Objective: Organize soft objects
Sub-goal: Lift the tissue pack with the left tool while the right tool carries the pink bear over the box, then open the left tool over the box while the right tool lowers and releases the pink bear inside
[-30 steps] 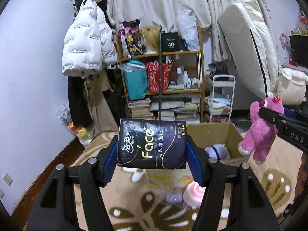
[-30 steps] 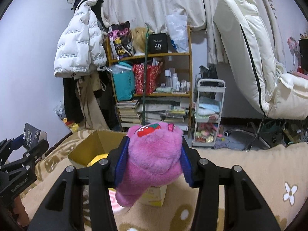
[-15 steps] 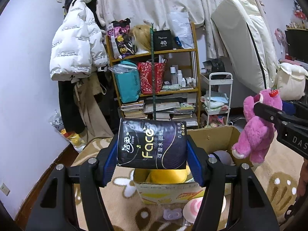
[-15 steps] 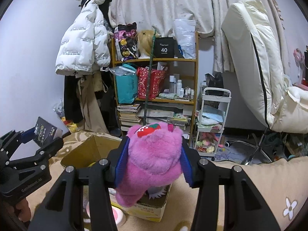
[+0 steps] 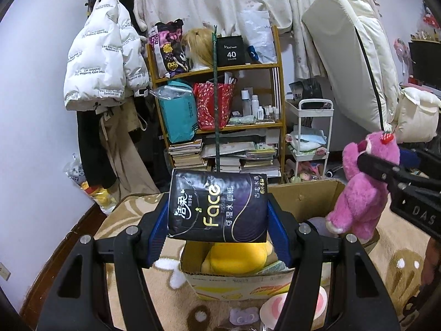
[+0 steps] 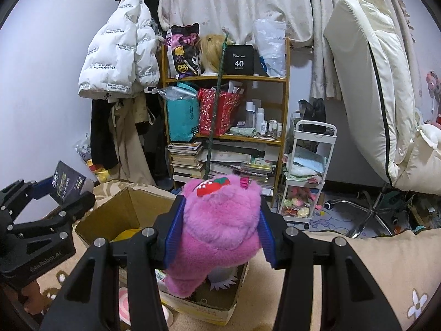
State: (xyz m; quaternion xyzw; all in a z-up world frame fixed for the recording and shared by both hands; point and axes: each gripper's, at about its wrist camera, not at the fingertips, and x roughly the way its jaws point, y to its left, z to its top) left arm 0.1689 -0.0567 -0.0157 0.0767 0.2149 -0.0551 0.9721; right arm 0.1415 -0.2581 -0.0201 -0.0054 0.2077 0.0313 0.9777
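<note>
Your left gripper (image 5: 217, 237) is closed on the dark tissue pack (image 5: 217, 207), with a blue pad pressed against each short end, so the pack hangs across between the fingers with its printed face toward the camera. You hold it in the air above the cardboard box (image 5: 300, 195), over the near part of the box's opening. Inside the box, directly under the pack, lies a yellow plush toy (image 5: 237, 259), and a pale grey soft object (image 5: 317, 223) is partly visible deeper in the box, to the right.

Your right gripper (image 6: 217, 229) pinches the pink plush bear (image 6: 220, 229) around its head, and the blue pads sink into the fur on both sides. The bear has a red strawberry patch (image 6: 213, 186) on top. It hangs over the box's right side, and in the left wrist view its feet are just at the level of the box's right flap; whether they touch the flap I cannot tell.

The box stands on a beige carpet (image 6: 386, 264) with a flower pattern. In front of the box, on the carpet, lie a round pink and white item (image 5: 289, 303) and a small lilac item (image 5: 244, 315). Behind the box stands a wooden shelf (image 5: 278, 91) full of books and bags.
</note>
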